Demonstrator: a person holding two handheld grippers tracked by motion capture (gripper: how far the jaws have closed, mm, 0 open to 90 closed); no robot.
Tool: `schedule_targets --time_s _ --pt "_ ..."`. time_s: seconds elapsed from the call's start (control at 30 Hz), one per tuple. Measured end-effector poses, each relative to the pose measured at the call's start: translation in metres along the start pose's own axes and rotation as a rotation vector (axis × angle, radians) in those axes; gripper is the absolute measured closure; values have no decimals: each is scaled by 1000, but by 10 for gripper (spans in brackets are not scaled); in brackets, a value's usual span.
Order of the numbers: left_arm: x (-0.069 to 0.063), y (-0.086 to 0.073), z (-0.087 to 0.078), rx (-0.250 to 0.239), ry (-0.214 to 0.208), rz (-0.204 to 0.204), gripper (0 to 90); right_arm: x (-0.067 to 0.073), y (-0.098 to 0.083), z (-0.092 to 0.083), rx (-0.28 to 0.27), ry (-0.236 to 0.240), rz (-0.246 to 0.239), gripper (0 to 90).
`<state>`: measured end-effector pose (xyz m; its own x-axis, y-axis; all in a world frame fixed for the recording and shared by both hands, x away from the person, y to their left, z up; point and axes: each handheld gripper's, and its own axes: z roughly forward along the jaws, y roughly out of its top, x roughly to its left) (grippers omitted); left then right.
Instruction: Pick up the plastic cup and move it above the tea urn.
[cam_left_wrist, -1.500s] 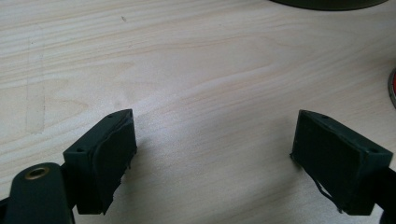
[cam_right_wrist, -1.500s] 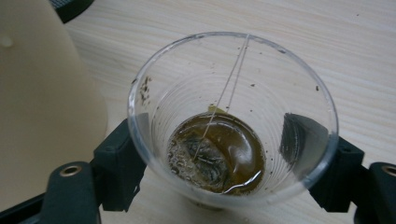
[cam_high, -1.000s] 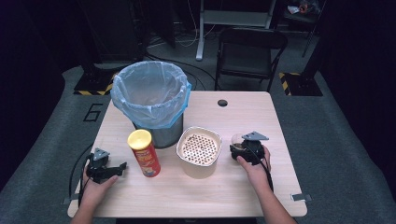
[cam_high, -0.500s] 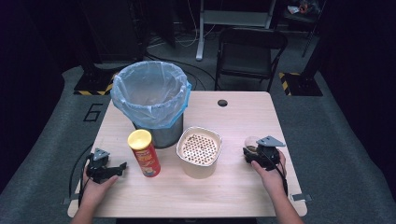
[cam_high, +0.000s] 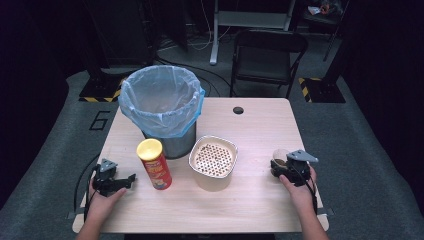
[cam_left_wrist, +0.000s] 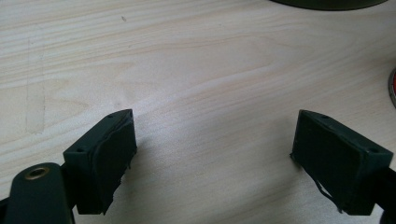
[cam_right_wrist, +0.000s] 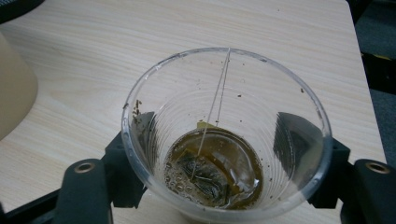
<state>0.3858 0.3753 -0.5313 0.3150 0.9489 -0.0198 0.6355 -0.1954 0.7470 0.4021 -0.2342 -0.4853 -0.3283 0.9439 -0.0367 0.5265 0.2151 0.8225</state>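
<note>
My right gripper (cam_right_wrist: 224, 145) is shut on a clear plastic cup (cam_right_wrist: 233, 88), one black jaw on each side of its wall. Inside the cup lies a wet tea bag (cam_right_wrist: 205, 170) in brown liquid, its string running up to the rim. In the high view, the cup (cam_high: 280, 156) and right gripper (cam_high: 283, 168) sit near the table's right edge. My left gripper (cam_high: 129, 179) rests open at the front left, just left of a red crisps can (cam_high: 155, 166). Bare wood lies between the left gripper's (cam_left_wrist: 212, 149) jaws.
A bin lined with a blue bag (cam_high: 162, 107) stands at the back left of the wooden table (cam_high: 255, 125). A beige container with a perforated insert (cam_high: 213, 160) sits mid-table. A black cable hole (cam_high: 238, 110) is at the back. A chair (cam_high: 265, 55) stands behind.
My right gripper has carried the cup to the right and nearer the front edge, away from the beige container. The left gripper has stayed put.
</note>
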Motion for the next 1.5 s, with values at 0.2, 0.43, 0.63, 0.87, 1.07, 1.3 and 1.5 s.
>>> schedule_targets --time_s 0.2,0.43,0.63,0.87,1.07,1.3,1.5 --pt "0 0 0 -1 0 0 133 1 -2 -2 -13 -18 15 151" --pt "0 0 0 0 0 0 132 3 0 -6 -12 -22 17 66" --pt "0 0 0 -2 0 -2 133 5 12 -20 -40 3 28 57" --pt "0 0 0 -1 -1 -3 133 15 37 -52 -120 0 -28 182" --pt "0 0 0 -1 -1 -2 133 42 67 -46 -81 128 -74 354" --pt "0 0 0 -1 -1 -2 133 78 92 -24 -70 230 -109 484" --pt "0 0 0 -1 0 -2 133 98 102 4 10 261 -83 536"
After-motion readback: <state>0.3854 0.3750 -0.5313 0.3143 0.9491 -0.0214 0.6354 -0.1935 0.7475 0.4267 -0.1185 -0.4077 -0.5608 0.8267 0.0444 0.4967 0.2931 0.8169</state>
